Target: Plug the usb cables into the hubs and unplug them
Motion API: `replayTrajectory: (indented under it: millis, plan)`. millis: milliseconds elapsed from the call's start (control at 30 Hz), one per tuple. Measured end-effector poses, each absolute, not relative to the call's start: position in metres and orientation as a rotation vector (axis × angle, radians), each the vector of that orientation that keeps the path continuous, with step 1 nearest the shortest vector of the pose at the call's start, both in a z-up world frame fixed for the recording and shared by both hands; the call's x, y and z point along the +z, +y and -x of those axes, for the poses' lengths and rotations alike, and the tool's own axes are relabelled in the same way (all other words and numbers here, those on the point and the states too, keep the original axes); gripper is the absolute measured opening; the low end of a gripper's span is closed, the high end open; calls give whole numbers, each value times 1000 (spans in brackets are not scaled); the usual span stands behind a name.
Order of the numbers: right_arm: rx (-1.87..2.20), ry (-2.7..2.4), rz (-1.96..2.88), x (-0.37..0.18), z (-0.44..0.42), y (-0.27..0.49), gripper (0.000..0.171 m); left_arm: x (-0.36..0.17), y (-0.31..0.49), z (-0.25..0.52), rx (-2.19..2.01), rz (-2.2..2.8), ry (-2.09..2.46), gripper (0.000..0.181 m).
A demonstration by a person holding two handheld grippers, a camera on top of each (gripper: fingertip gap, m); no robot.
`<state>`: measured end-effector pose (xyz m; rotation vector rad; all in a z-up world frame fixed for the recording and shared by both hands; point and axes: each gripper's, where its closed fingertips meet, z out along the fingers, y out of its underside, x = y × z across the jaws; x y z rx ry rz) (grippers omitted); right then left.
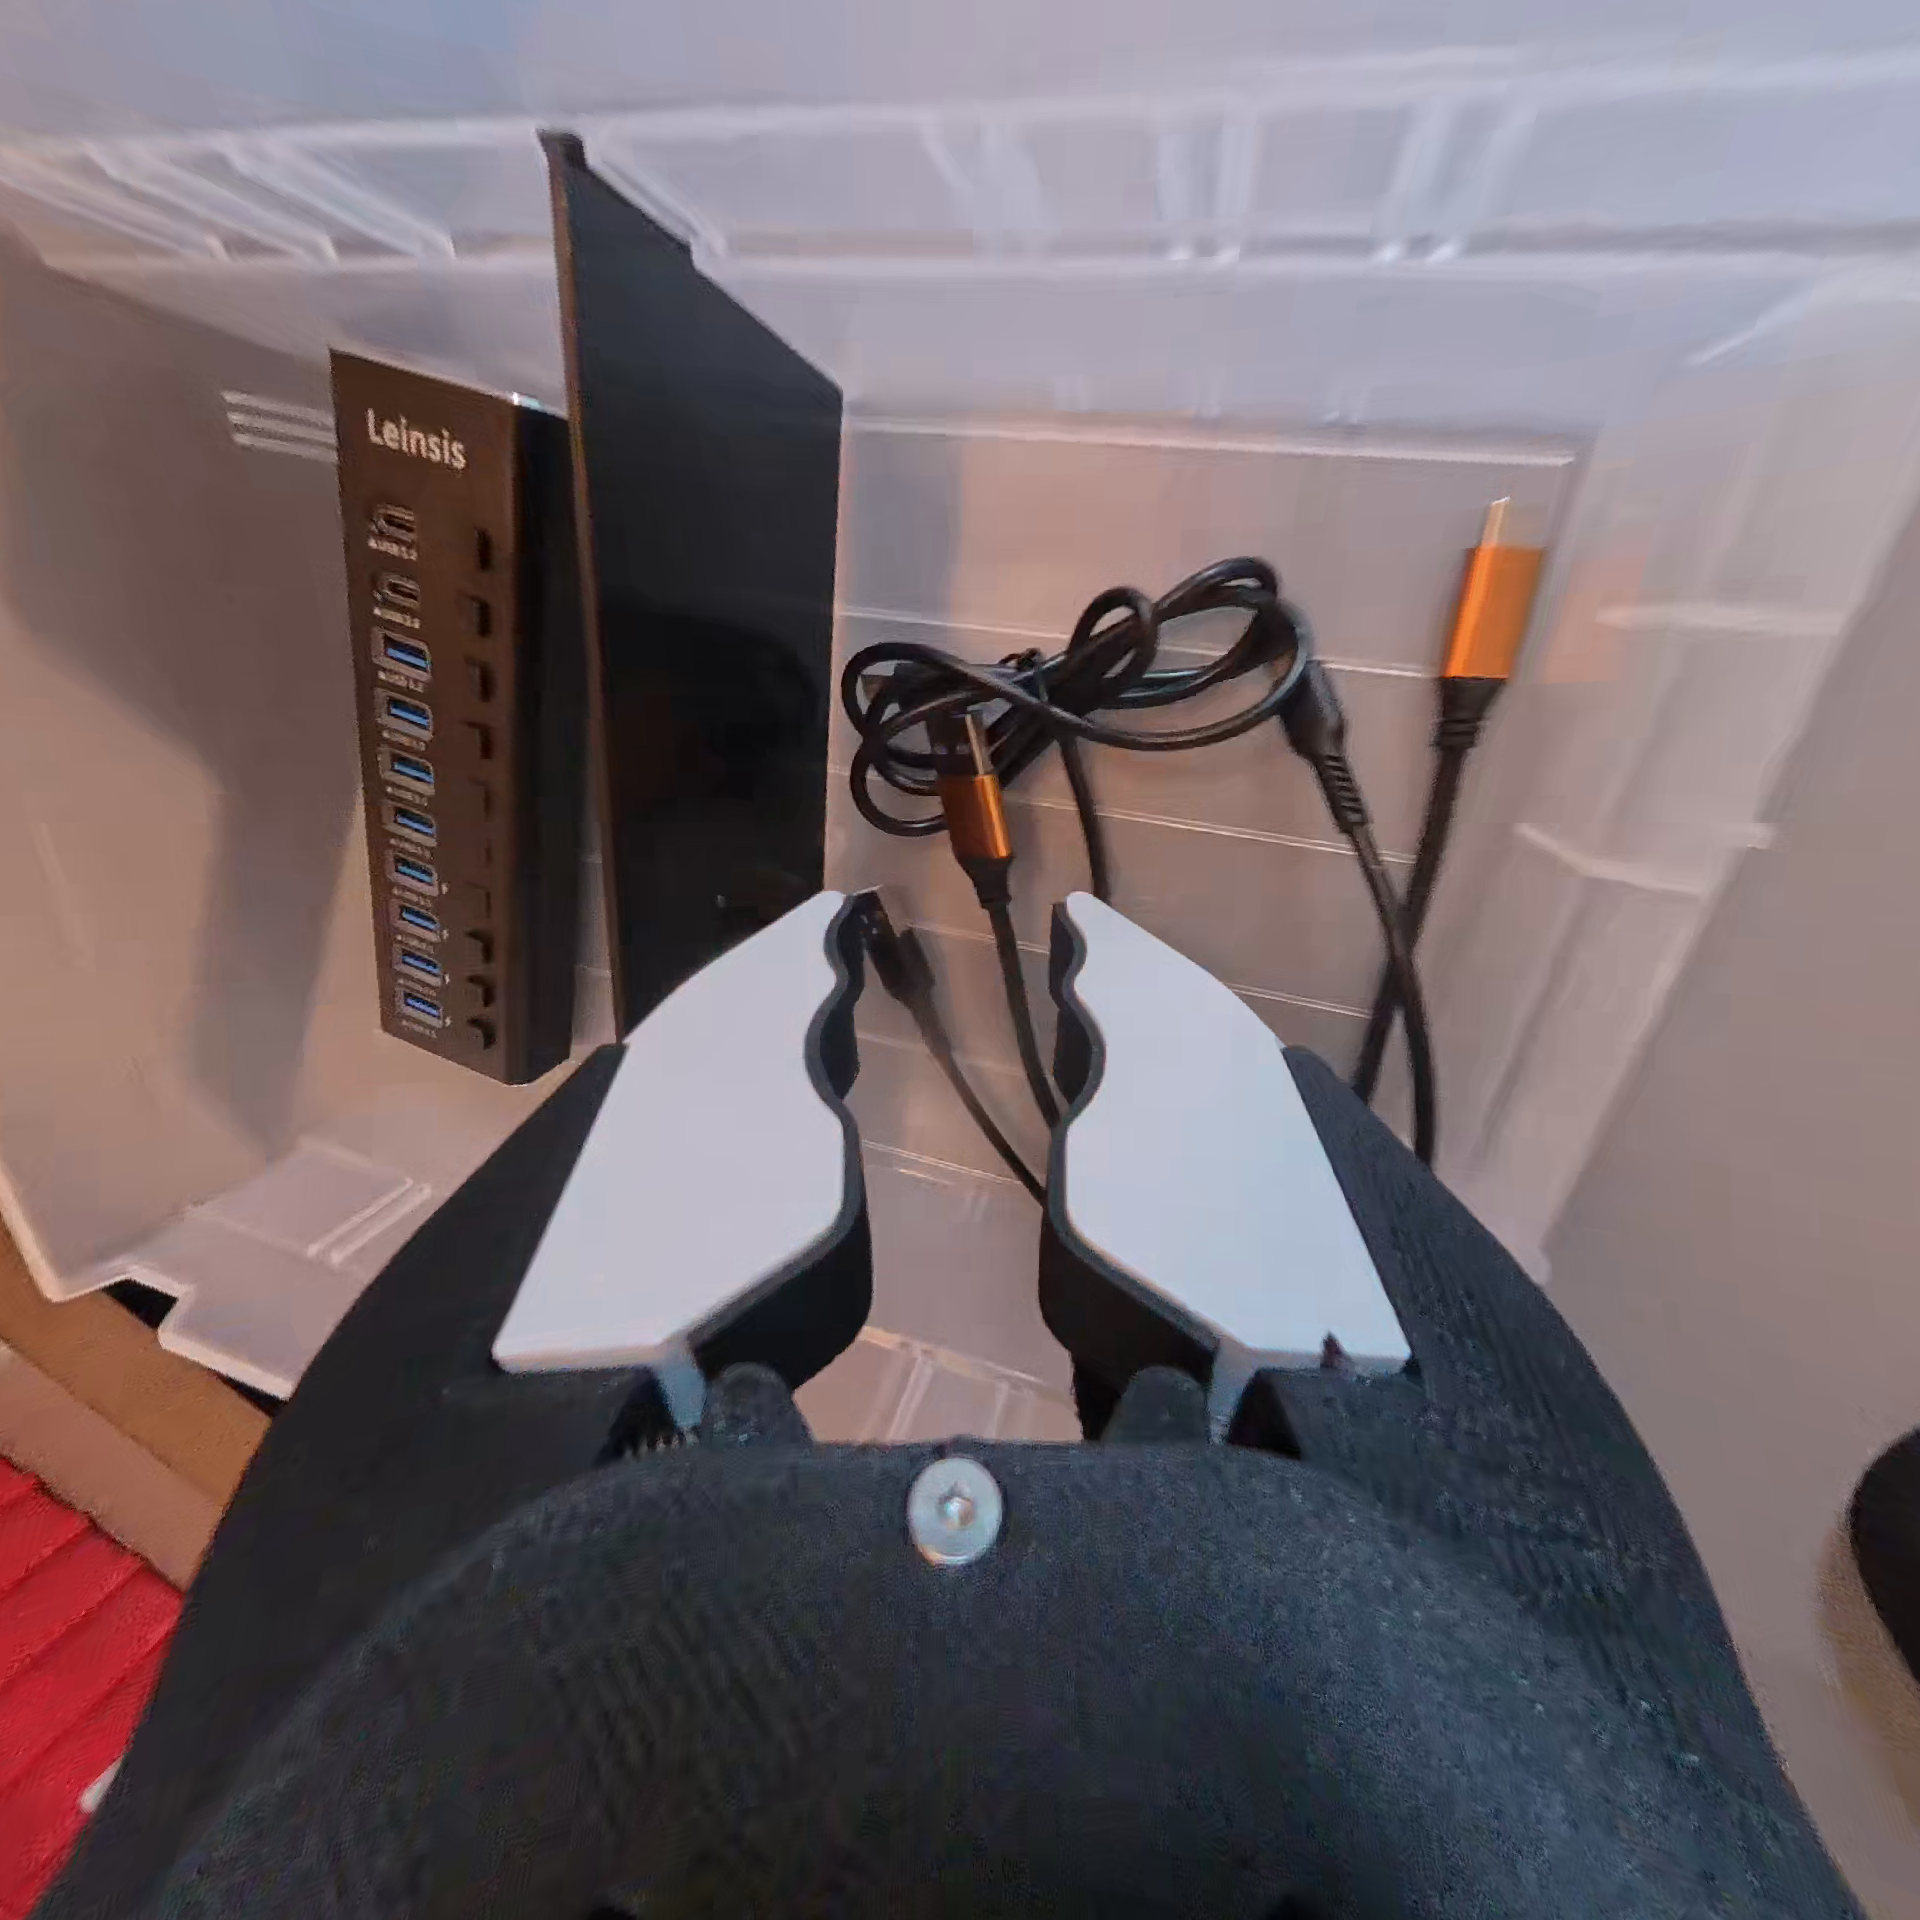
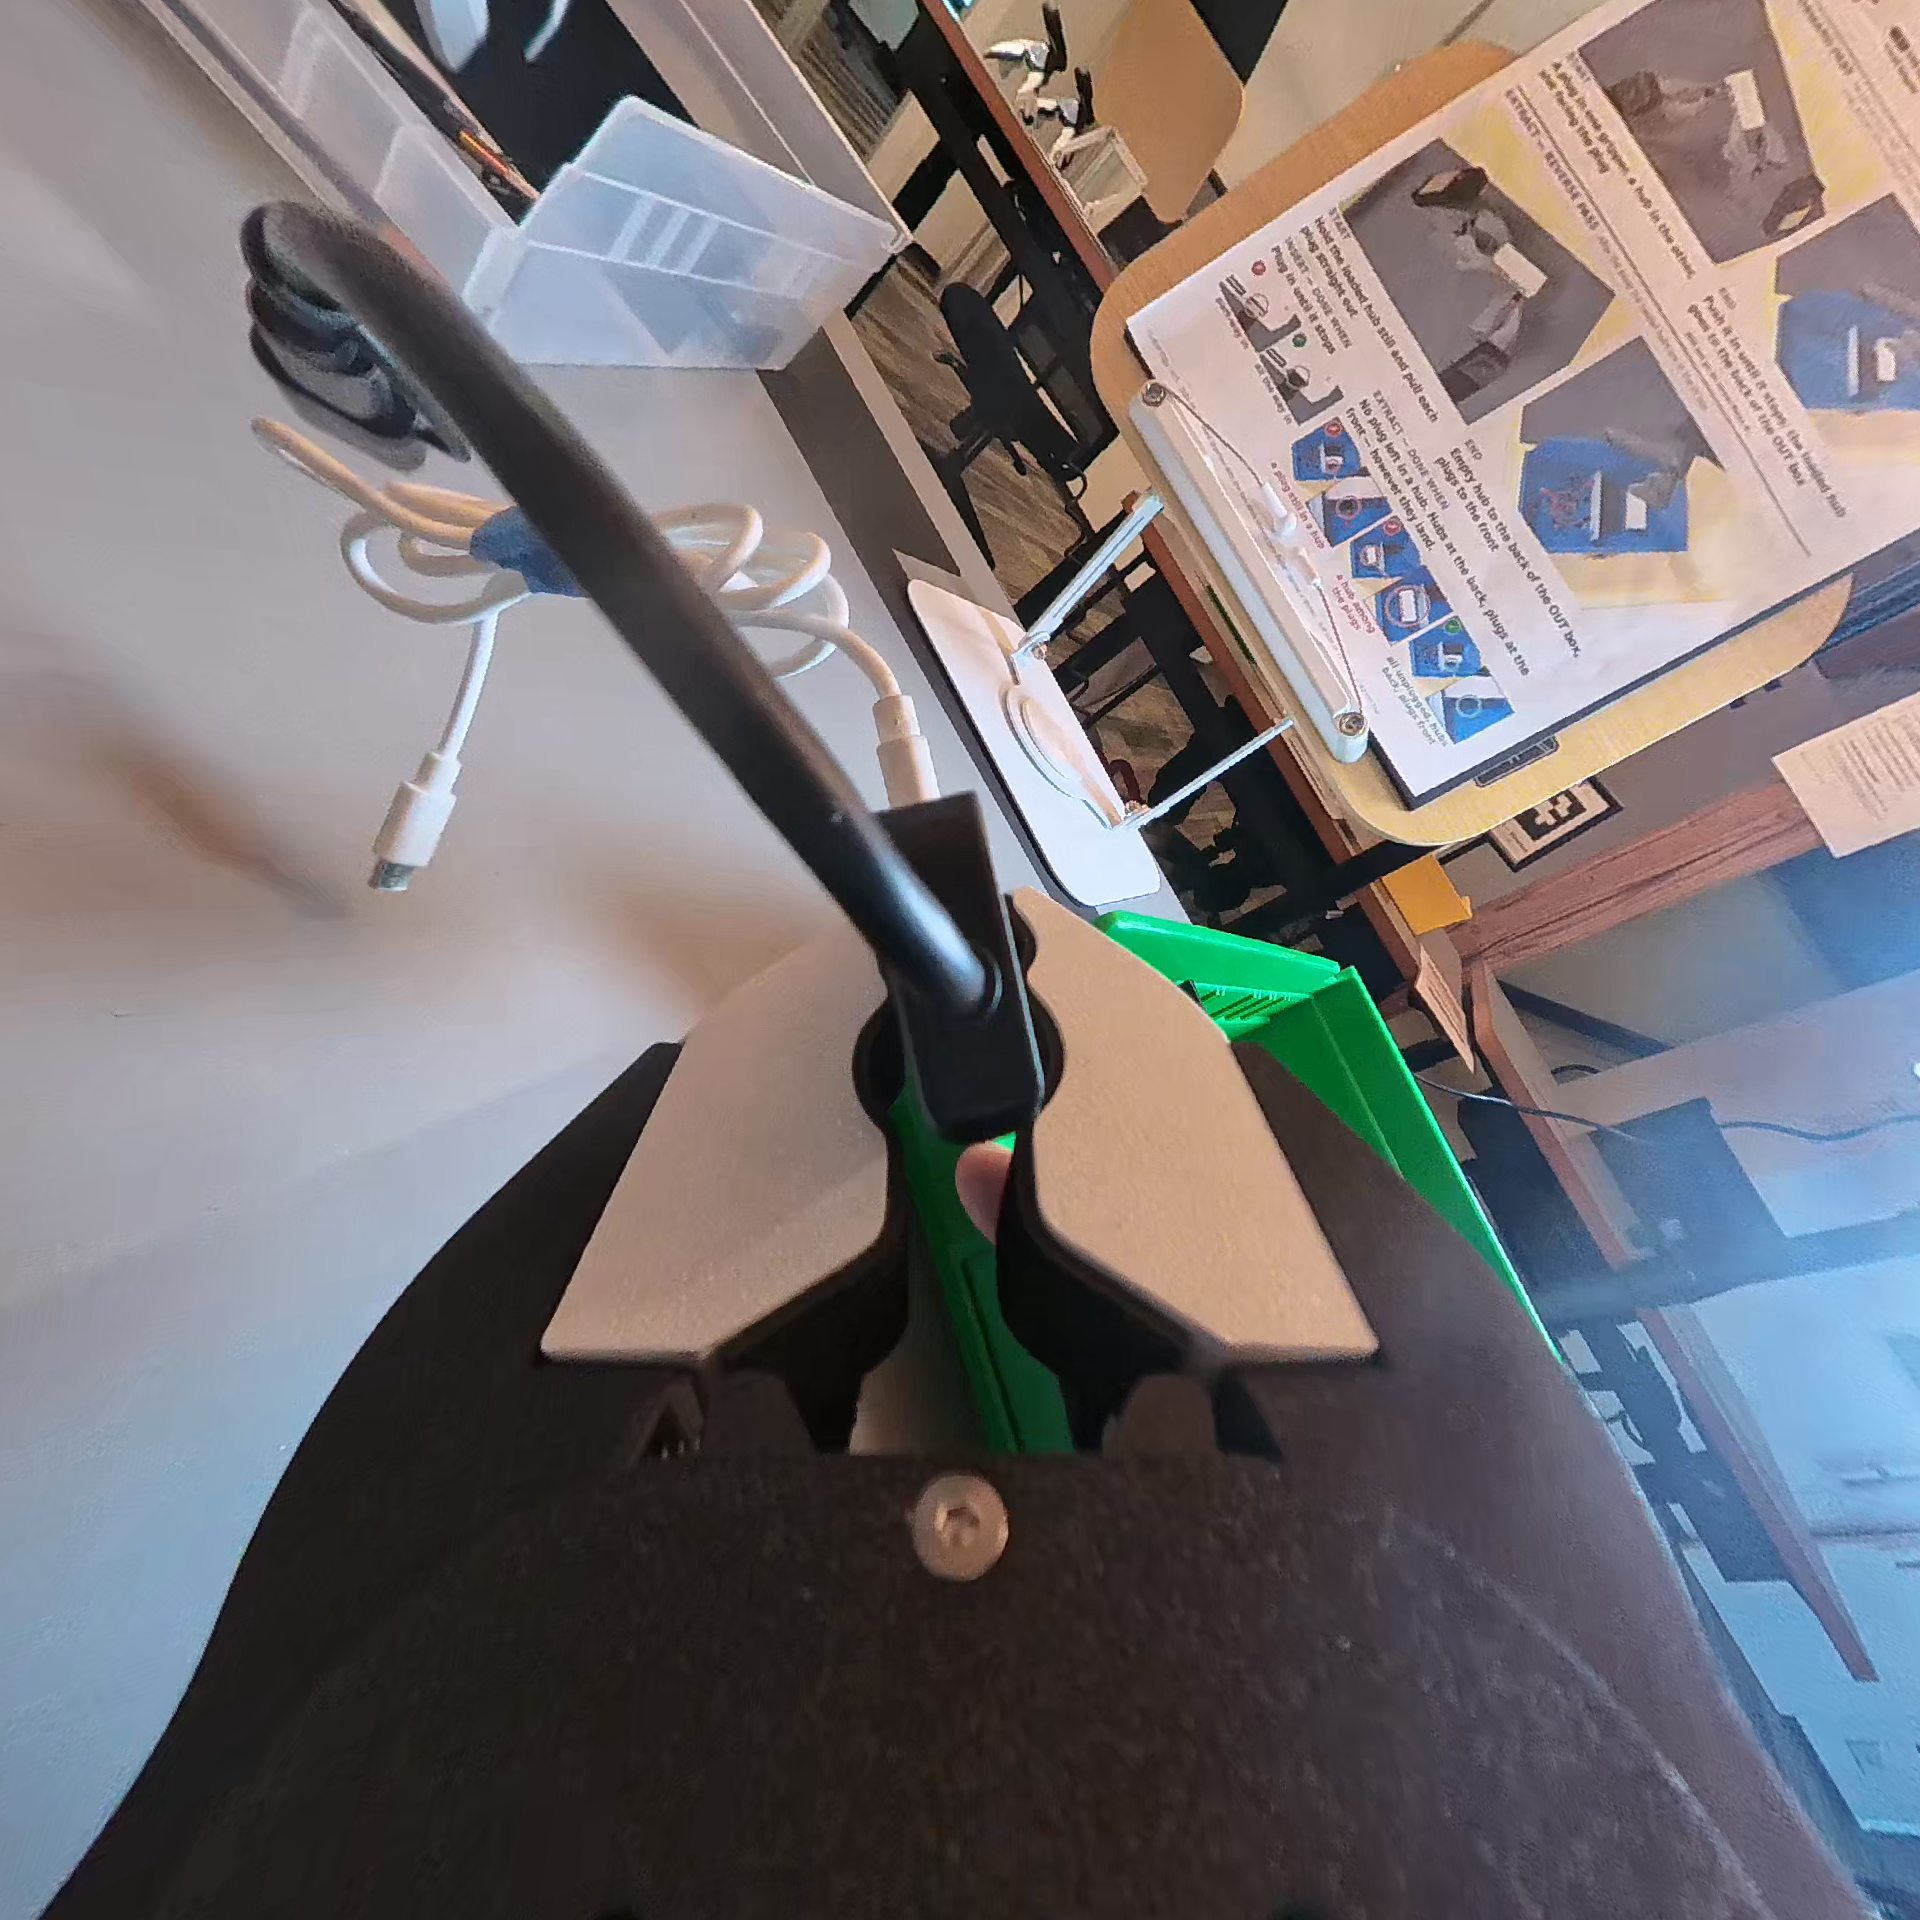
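Note:
In the left wrist view, my left gripper (image 1: 966,914) is open and empty inside a clear plastic bin (image 1: 1714,727). A black USB hub (image 1: 447,727) with a column of blue ports stands upright at the left, beside a tall black slab (image 1: 707,582). Loose black cables lie ahead with two orange-sleeved plugs (image 1: 977,821) (image 1: 1491,613). A small black plug (image 1: 894,951) lies by the left fingertip. In the right wrist view, my right gripper (image 2: 956,935) is shut on a black plug (image 2: 966,1049), whose thick black cable (image 2: 623,540) arcs up and left.
A coiled white cable (image 2: 582,582) with a blue tie lies on the light table. A clear bin (image 2: 675,249) stands farther back. A green plastic part (image 2: 1299,1049) sits under the right gripper. An instruction sheet on a stand (image 2: 1507,416) is at right. Red fabric (image 1: 62,1662) shows lower left.

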<state>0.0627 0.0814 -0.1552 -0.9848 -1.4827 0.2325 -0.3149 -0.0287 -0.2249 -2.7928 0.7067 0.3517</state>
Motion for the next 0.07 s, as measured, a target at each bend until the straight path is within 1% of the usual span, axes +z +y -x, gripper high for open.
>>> replayTrajectory:
  millis: [33, 67]
  plan:
    - [239, -1483, 983, -155, -63, 81, 14, -230, -28, 317, 345, 2819, 712, 32]
    - [246, -1485, 981, -154, -63, 80, 14, -236, -29, 318, 327, 2850, 708, 32]
